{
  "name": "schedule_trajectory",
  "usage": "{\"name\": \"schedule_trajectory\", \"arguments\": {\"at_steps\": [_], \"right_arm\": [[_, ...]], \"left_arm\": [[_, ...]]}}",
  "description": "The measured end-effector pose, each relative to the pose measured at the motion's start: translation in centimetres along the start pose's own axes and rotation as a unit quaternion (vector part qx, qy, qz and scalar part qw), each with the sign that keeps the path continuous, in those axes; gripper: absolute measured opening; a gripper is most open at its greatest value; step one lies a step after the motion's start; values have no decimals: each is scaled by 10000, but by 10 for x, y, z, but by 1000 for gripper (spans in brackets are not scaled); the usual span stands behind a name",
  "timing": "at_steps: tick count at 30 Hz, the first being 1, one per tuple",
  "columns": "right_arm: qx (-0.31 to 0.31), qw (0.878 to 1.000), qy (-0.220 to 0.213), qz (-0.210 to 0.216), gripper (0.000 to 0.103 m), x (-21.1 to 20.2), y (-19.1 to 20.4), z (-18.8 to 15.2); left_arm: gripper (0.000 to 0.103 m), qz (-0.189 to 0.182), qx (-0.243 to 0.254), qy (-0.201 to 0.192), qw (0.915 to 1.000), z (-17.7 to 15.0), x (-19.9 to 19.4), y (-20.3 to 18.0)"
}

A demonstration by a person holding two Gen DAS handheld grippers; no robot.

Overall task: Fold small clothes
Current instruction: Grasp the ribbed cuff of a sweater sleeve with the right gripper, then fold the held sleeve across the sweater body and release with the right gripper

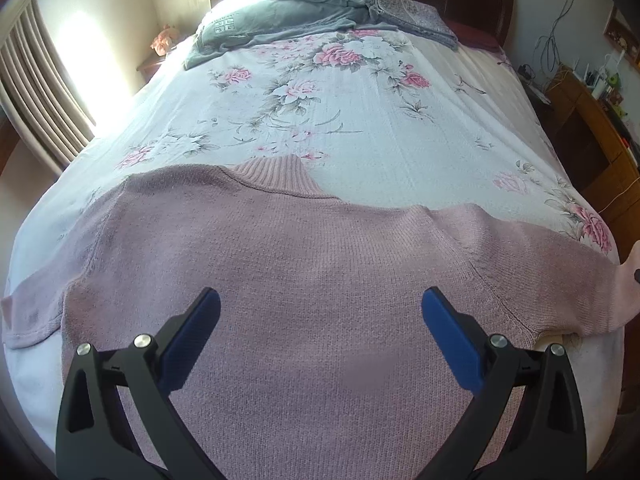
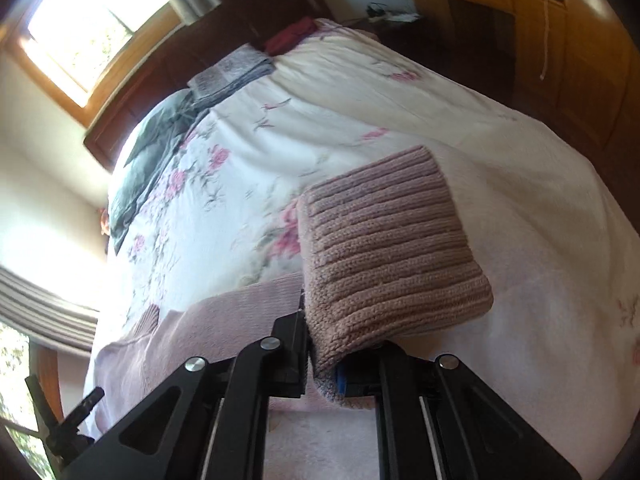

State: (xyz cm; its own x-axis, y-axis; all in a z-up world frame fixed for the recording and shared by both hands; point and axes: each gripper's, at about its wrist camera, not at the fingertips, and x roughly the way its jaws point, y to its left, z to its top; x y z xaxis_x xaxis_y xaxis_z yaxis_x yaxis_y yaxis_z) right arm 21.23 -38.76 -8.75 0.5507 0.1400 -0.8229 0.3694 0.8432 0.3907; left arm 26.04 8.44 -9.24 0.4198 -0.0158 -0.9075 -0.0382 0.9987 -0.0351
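A dusty-pink knit sweater (image 1: 304, 264) lies spread flat across the near end of the bed (image 1: 380, 120), ribbed collar (image 1: 276, 174) toward the headboard and sleeves reaching toward both side edges. The left gripper (image 1: 320, 332) hangs over its body with fingers spread wide, holding nothing. The right gripper (image 2: 320, 344) pinches the ribbed cuff (image 2: 384, 240) of the right sleeve; its fingertips are hidden by the knit, and the sweater's hem is cut off.

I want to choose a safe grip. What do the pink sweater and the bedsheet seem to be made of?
Sweater: looks like soft knitted yarn, matte and slightly fuzzy, perhaps wool or acrylic. Fine stitch rows show on the body, thick ribs on the cuff.
Bedsheet: seems thin woven cloth, likely cotton, matte, with printed flowers and fine creases.
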Motion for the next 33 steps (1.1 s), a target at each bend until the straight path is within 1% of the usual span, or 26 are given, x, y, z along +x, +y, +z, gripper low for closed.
{"name": "schedule_trajectory", "arguments": {"at_steps": [3,6,9,12,15,17,18,19,21,24,28,31,33], "right_arm": [[-733,9971,22,199,10,2,66,-16],[-1198,9917,141,441,10,12,122,-34],[-1737,9836,238,428,10,26,173,-57],[-2135,9747,466,476,10,45,208,-84],[-2368,9681,710,416,10,67,229,-109],[-2484,9641,839,424,11,75,236,-125],[-2504,9627,906,473,15,78,238,-131],[-2499,9620,975,508,24,79,238,-138],[-2511,9606,1015,618,36,74,235,-151],[-2605,9583,964,675,39,59,229,-164],[-2307,9641,932,930,40,31,201,-172],[-2096,9703,851,858,40,13,175,-177],[-2031,9738,775,665,40,3,157,-180]], "left_arm": [[100,-22,-62,8,10000,-2,-1,13],[100,-57,-147,-1,9999,-4,-3,27],[100,-84,-222,5,9997,-5,-5,39],[100,-92,-329,-11,9994,-6,-7,49],[100,-141,-430,0,9990,-7,-8,56],[100,-217,-444,8,9988,-8,-10,55],[100,-250,-427,12,9988,-8,-10,53],[100,-278,-405,17,9988,-9,-11,50],[100,-380,-363,31,9986,-8,-12,42],[100,-675,-264,148,9973,-9,-12,22],[100,-1036,-40,359,9940,-12,-6,-17],[100,-1309,148,567,9897,-14,0,-51],[100,-1479,259,737,9859,-15,6,-73]]}}
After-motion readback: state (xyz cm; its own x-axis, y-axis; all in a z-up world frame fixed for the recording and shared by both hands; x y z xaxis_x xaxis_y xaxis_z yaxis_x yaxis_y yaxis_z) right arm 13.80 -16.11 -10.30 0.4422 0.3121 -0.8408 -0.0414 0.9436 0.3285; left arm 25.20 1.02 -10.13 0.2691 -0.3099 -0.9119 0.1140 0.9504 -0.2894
